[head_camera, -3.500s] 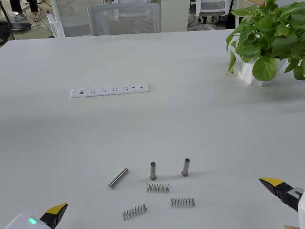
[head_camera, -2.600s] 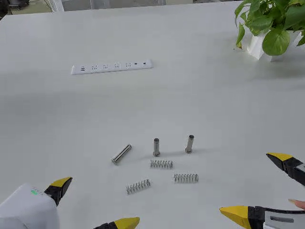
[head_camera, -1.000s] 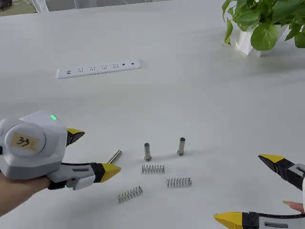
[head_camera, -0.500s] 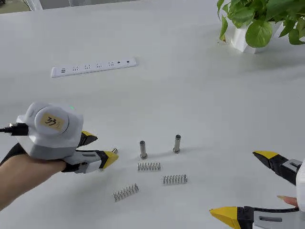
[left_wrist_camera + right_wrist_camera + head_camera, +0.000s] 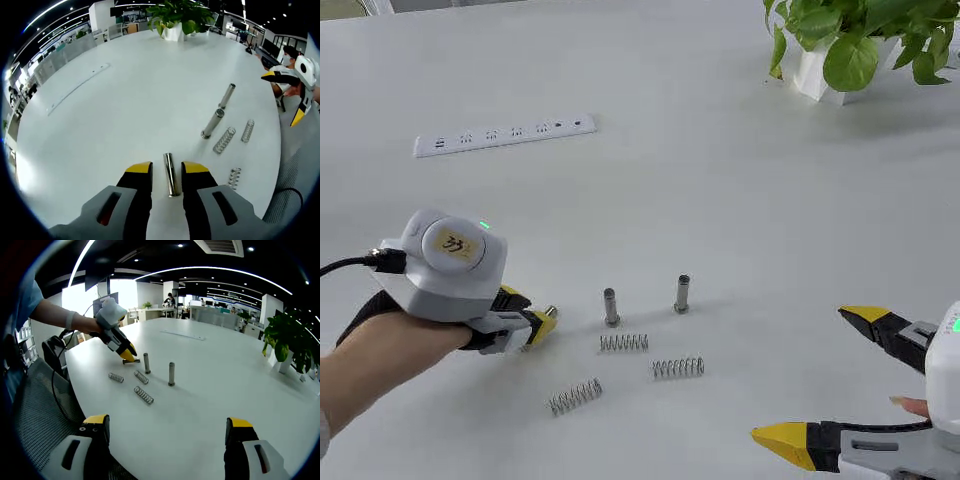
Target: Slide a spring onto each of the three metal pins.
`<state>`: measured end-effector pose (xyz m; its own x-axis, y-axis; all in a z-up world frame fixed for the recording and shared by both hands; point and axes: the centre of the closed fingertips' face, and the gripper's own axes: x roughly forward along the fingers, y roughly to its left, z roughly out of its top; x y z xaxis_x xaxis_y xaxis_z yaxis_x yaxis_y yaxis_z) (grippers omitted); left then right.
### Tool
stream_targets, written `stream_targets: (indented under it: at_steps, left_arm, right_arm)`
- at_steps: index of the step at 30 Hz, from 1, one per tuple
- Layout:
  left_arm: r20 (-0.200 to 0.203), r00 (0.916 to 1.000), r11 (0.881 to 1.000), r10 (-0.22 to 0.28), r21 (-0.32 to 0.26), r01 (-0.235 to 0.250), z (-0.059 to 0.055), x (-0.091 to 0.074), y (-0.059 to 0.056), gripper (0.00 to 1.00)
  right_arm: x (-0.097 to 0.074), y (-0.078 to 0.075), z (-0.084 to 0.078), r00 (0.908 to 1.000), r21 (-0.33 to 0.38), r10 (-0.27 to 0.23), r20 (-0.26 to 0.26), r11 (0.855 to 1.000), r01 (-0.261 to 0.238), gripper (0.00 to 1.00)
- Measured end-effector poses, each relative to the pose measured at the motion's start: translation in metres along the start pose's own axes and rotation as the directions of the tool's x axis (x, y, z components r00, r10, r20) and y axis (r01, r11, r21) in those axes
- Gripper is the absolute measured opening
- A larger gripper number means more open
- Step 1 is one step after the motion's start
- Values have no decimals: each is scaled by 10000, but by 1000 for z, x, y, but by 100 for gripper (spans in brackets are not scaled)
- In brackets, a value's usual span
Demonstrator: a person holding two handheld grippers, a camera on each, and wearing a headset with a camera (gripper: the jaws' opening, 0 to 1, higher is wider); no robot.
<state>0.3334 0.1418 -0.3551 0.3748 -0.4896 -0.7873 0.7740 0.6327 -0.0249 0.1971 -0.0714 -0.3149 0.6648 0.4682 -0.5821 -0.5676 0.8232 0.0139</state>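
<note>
Two metal pins stand upright (image 5: 611, 306) (image 5: 682, 293); a third pin (image 5: 170, 173) lies flat on the white table (image 5: 720, 200). My left gripper (image 5: 535, 322) (image 5: 167, 168) is low over the lying pin with a jaw on each side and thin gaps still showing. Three springs (image 5: 624, 342) (image 5: 678, 368) (image 5: 574, 396) lie loose just in front of the upright pins. My right gripper (image 5: 823, 380) (image 5: 168, 422) hovers wide open and holds nothing, to the right of the springs. The right gripper view shows the left gripper (image 5: 127, 356) beside the upright pins (image 5: 147, 363) (image 5: 171, 374).
A white power strip (image 5: 505, 135) lies at the far left of the table. A potted plant (image 5: 840, 40) in a white pot stands at the far right corner. The table's near edge and a chair seat (image 5: 40, 405) show in the right gripper view.
My left gripper came in from the lower left, dropped to the lying pin and narrowed its jaws around it. The right gripper stayed roughly in place, open.
</note>
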Motion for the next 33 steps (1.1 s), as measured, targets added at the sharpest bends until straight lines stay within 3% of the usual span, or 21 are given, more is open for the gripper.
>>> stream_targets:
  at_steps: [11, 16, 19, 24, 33]
  left_arm:
    - [-471, 9989, 9999, -37, -162, 30, -3, 9, -4, 13]
    - [-491, 9988, 9996, 77, -255, -90, -5, 11, -3, 10]
    - [-614, 9980, 9999, 164, -16, -165, -5, 10, -4, 9]
    - [-1011, 9943, 9985, 326, 478, -279, -5, 12, -4, 8]
    - [-1806, 9826, 9974, 424, 658, -309, -3, 15, -6, 6]
  right_arm:
    - [-1, -1, 0, 10000, -83, -48, -32, 10000, 48, 96]
    - [-1, 0, 0, 10000, -166, -64, -55, 9998, 63, 96]
    - [-1, 0, 0, 10000, -185, -52, -50, 9998, 51, 96]
    - [0, 1, 0, 10000, -222, -34, -66, 9997, 32, 95]
    - [0, 1, 0, 10000, -239, -11, -67, 9997, 9, 95]
